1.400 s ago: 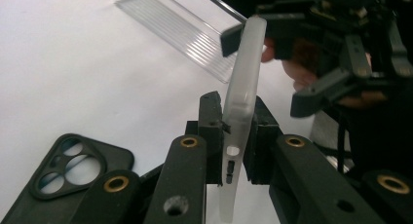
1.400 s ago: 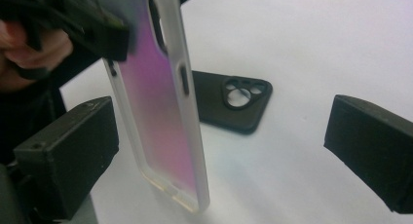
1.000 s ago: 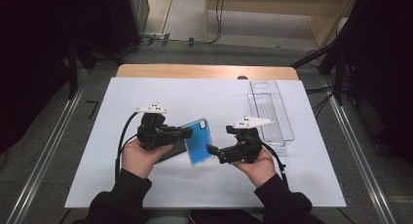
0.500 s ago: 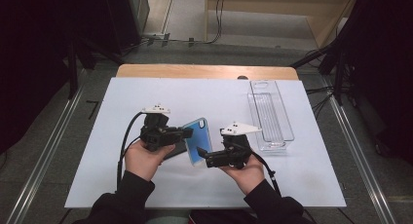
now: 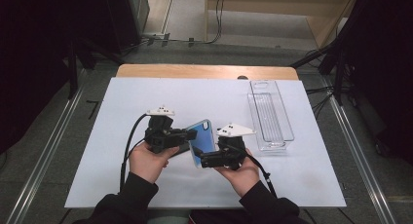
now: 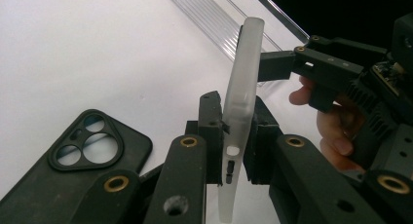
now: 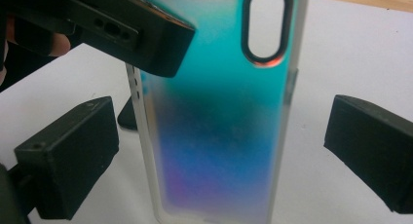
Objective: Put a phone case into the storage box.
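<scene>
Between my two claws, held up off the white mat (image 5: 292,185), stands the blue phone case (image 5: 203,141). My left gripper (image 6: 233,136) has its jaws clamped on the case's thin frosted edge, pads pressing both faces near the side button slots. My right gripper (image 7: 219,160) stands wide apart around the case, one pad on each side of it and clear of both edges, gripping nothing.

Just beside my left gripper, flat on the mat, lies a black phone case (image 6: 73,170) with its camera cutout facing up; in the high view it sits partly hidden under the left gripper. Off to the right, well apart, a clear plastic tray (image 5: 270,112) rests near the mat's far corner, lengthwise away from me. Nothing stands between the tray and the held case.

The blue case is on edge, its long axis roughly upright and tilted a little, the oval camera opening at its upper end and its broad coloured back facing my right gripper.
</scene>
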A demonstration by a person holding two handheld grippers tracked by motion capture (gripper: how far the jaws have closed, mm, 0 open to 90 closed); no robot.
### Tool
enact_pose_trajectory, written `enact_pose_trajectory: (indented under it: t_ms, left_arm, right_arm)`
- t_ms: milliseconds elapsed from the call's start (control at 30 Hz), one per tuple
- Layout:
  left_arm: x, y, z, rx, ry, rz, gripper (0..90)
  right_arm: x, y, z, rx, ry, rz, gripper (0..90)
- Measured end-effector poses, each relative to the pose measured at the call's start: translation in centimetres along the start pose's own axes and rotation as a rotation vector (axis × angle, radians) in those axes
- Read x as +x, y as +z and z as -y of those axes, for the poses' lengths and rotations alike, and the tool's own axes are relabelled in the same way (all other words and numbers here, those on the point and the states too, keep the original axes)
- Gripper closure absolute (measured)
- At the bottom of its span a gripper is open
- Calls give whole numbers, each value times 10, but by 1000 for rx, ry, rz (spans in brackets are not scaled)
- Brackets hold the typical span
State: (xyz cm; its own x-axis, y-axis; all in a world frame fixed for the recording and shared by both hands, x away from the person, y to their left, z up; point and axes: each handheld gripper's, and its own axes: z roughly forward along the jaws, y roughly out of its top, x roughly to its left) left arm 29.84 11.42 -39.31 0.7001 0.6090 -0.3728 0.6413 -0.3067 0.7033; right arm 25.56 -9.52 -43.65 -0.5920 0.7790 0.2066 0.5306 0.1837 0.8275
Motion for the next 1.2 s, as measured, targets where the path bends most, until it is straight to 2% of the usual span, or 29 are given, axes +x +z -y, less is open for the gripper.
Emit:
enact_pose_trajectory:
  t_ms: [433, 533, 567, 600, 700, 967, 1100, 1200]
  left_arm:
    - [-10, 8, 2, 10, 6, 15, 804]
    - [-12, 10, 3, 13, 9, 13, 803]
    - [-12, 10, 3, 14, 8, 13, 804]
    - [-13, 11, 3, 13, 9, 13, 803]
    - [-12, 11, 3, 10, 6, 13, 803]
    - [-13, 10, 3, 3, 19, 13, 798]
    - [-13, 8, 3, -5, 27, 2, 694]
    - [-10, 6, 2, -9, 13, 14, 620]
  right_arm:
    - [3, 7, 1, 6, 5, 27, 0]
    - [2, 8, 1, 11, -6, 39, 0]
    - [2, 9, 1, 10, -4, 41, 35]
    - [0, 8, 2, 8, 2, 19, 99]
    - [-1, 7, 2, 4, 1, -4, 152]
    - [-3, 6, 1, 19, 0, -27, 165]
    - [-4, 6, 0, 25, 3, -33, 166]
    - [-6, 7, 0, 34, 13, -33, 166]
